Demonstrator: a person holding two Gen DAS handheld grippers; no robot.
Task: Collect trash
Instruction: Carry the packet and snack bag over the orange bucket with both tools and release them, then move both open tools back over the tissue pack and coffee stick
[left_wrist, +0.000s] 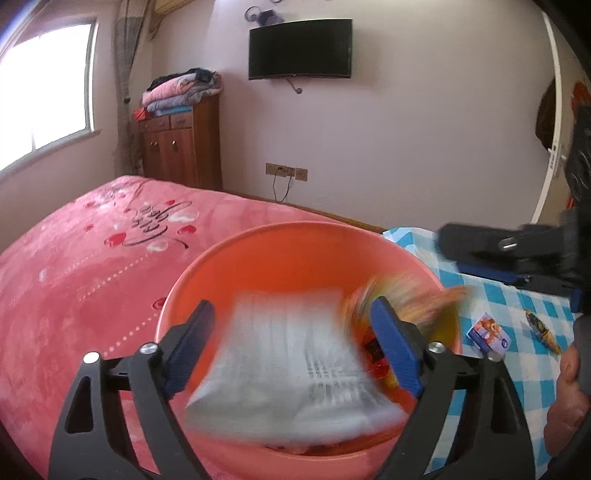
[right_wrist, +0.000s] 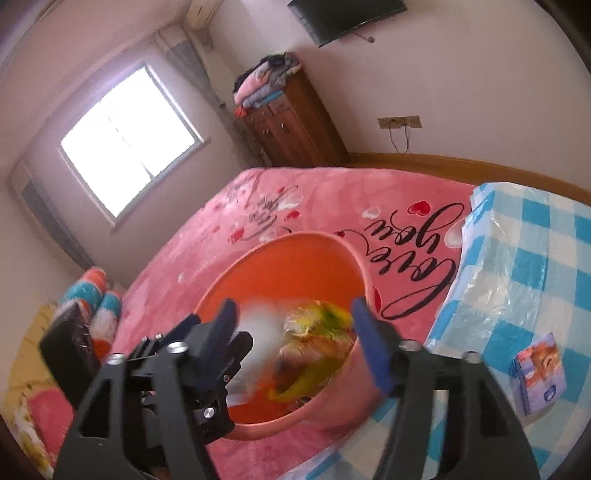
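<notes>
Both drops over the basin (left_wrist: 258, 251). Left gripper (left_wrist: 291, 350) spread, white packet (left_wrist: 295, 369) blurred between its jaws, not pinched. Right gripper (right_wrist: 295, 339) spread above yellow wrapper (right_wrist: 317, 347). Both look light, crinkly, slippery; pinch by an edge. Small box (right_wrist: 541, 373) right of basin remains.

1 basin (left_wrist: 258, 254), 2 wrappers in it: 1 white (left_wrist: 295, 362), 1 yellow (right_wrist: 317, 339). 1 box (right_wrist: 541, 373), 1 bed (left_wrist: 92, 258), 1 TV (left_wrist: 299, 48), 1 cabinet (left_wrist: 181, 144), 1 window (left_wrist: 44, 96).
</notes>
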